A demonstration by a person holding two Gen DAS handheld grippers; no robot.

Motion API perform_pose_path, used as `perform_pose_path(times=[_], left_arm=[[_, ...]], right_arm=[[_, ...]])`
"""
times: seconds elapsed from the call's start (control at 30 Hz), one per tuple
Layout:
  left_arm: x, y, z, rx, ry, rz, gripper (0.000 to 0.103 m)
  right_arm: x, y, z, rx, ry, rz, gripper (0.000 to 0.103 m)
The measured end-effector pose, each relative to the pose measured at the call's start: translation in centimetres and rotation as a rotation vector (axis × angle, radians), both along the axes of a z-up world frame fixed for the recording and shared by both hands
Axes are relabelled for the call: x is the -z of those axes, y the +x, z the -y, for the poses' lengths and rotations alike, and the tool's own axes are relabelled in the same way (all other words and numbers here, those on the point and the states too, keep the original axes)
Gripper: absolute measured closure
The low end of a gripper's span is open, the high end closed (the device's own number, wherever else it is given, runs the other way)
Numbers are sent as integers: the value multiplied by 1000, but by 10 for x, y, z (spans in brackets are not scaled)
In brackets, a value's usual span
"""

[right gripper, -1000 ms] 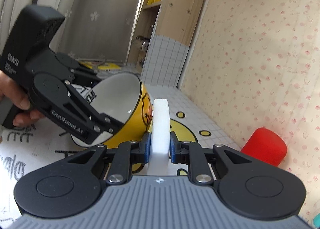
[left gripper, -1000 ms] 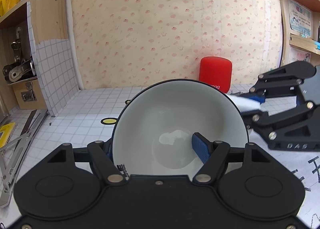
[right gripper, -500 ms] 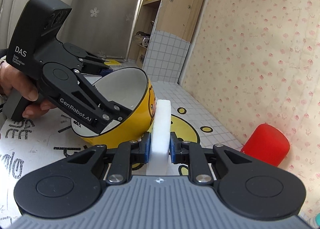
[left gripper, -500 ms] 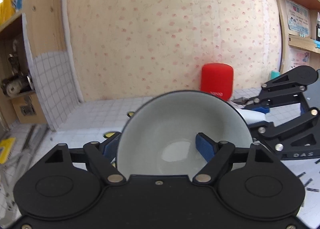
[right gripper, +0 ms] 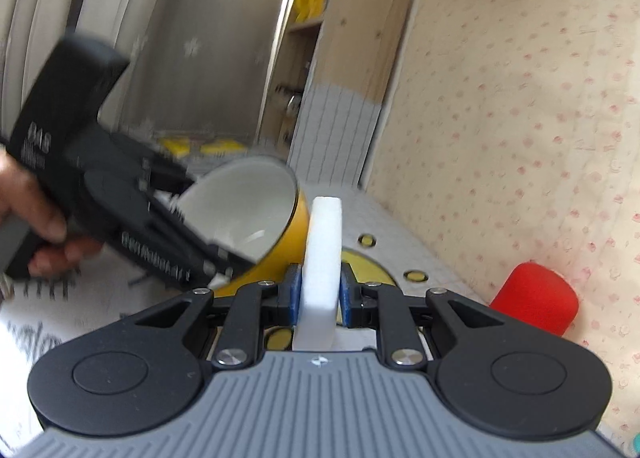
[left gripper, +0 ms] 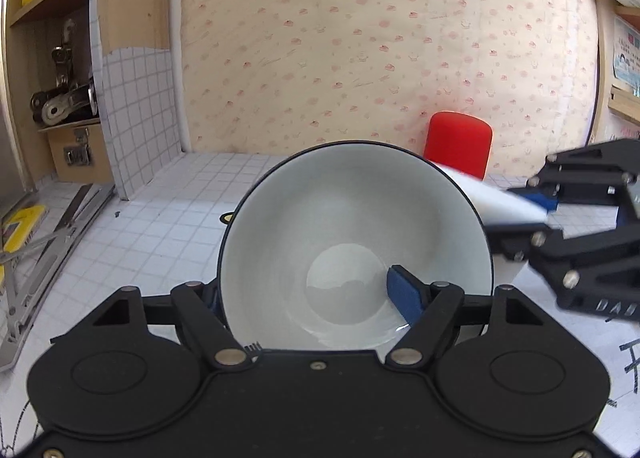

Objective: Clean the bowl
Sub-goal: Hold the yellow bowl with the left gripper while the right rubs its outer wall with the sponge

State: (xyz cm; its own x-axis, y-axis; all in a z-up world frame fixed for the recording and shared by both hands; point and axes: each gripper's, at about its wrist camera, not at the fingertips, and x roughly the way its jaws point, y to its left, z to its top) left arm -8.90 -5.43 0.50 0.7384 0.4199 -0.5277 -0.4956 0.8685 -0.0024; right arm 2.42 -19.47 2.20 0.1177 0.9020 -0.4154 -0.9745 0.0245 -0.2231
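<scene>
My left gripper (left gripper: 308, 290) is shut on the rim of a bowl (left gripper: 352, 242), yellow outside and white inside, and holds it tilted above the table with its opening toward the camera. One blue pad (left gripper: 402, 290) sits inside the bowl. In the right wrist view the bowl (right gripper: 256, 210) is at centre left, held by the left gripper (right gripper: 224, 258). My right gripper (right gripper: 320, 294) is shut on a white sponge (right gripper: 322, 258), upright, just right of the bowl's outer wall. The sponge (left gripper: 496, 198) and right gripper (left gripper: 548, 206) show at the bowl's right rim.
A red cylinder (left gripper: 458, 148) stands by the pink-patterned wall behind the bowl, also in the right wrist view (right gripper: 536, 298). A wooden shelf unit (left gripper: 60, 70) with metal parts is at the left. The tiled table (left gripper: 160, 218) has a yellow cartoon mat (right gripper: 372, 262).
The left gripper has lifted and turned the bowl. The right gripper with the sponge has risen toward the bowl's right rim; both are blurred by motion.
</scene>
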Motion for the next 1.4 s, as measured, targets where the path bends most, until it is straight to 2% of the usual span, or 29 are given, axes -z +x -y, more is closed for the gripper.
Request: perform_pose_path(times=[0.2,0.3,0.37,0.53,0.73,0.87,0.93,1.2,1.33,1.4], left_arm=[[-1,2,4,15,29,-9,26],[-2,3,6,25,40,-11,26],[-2,3,7,29,49,-13,26],[-2,2,7,30,43,-10,25],[-3,2,1,86,50,-17,22],[-8,2,1,92,114,6,19],[-9,4,0,95,118,7,18],[-5,7,3,70,39,6,21],[-1,5,-1,56,-35,-1,26],[-1,6,0,55,-39,-9,27]], right_arm=[[0,-1,-3,28,22,5,81],[-10,0,7,10,116,-34,81],[-12,1,11,0,136,-40,81],[4,-1,-2,36,23,13,81],[7,-3,-4,31,4,15,81],[7,-5,-3,16,0,13,81],[8,-6,-4,12,-5,14,81],[7,-5,-5,43,-14,22,81],[-2,-3,2,48,58,-6,81],[-4,-1,4,52,79,-10,81]])
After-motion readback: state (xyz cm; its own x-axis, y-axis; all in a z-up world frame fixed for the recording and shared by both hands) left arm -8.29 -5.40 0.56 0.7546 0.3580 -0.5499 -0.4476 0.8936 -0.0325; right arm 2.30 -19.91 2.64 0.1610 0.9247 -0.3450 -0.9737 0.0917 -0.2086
